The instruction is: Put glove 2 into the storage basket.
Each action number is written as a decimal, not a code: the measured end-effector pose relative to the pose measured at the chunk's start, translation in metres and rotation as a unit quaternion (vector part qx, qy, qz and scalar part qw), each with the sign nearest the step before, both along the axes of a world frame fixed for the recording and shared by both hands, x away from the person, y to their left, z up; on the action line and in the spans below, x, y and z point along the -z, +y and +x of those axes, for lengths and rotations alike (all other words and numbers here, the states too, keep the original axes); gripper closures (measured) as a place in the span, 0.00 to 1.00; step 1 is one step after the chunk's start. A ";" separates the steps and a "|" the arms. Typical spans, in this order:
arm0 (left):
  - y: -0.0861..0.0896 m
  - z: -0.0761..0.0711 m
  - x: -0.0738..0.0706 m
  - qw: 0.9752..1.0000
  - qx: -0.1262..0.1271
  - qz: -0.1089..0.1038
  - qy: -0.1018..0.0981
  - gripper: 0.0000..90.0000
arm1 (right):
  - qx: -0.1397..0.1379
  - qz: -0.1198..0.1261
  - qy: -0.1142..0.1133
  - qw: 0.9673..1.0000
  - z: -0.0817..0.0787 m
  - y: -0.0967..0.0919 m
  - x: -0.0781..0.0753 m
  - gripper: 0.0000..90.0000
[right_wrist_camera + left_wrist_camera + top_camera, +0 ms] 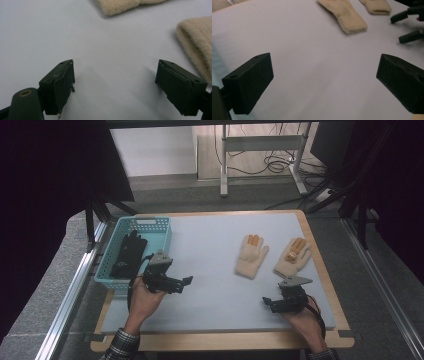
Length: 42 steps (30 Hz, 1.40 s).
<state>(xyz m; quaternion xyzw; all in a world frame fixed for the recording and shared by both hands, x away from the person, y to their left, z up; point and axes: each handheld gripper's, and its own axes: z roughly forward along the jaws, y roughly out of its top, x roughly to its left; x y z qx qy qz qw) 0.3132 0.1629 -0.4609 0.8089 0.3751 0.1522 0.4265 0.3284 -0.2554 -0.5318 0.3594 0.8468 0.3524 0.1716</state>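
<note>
My left claw (186, 281) spread beside the basket (150, 227), right claw (265, 301) spread near two gloves (251, 256), black glove (129, 254) inside the basket

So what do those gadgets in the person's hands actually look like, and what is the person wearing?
Each hand grips a black handheld claw: the left claw and the right claw. Both end in two blocky black jaws with small screw holes, and each carries a grey three-cornered plate on top. A dark cable trails from the right one. The person wears plaid sleeves.

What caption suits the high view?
Two open hand-held grippers, left and right, hover near cream gloves; black gloves fill a basket.
</note>
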 end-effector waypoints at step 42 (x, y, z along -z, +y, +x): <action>-0.022 -0.018 0.090 0.996 -0.036 0.065 0.053 0.01 | -0.011 0.032 -0.003 0.999 0.027 0.009 -0.024 0.30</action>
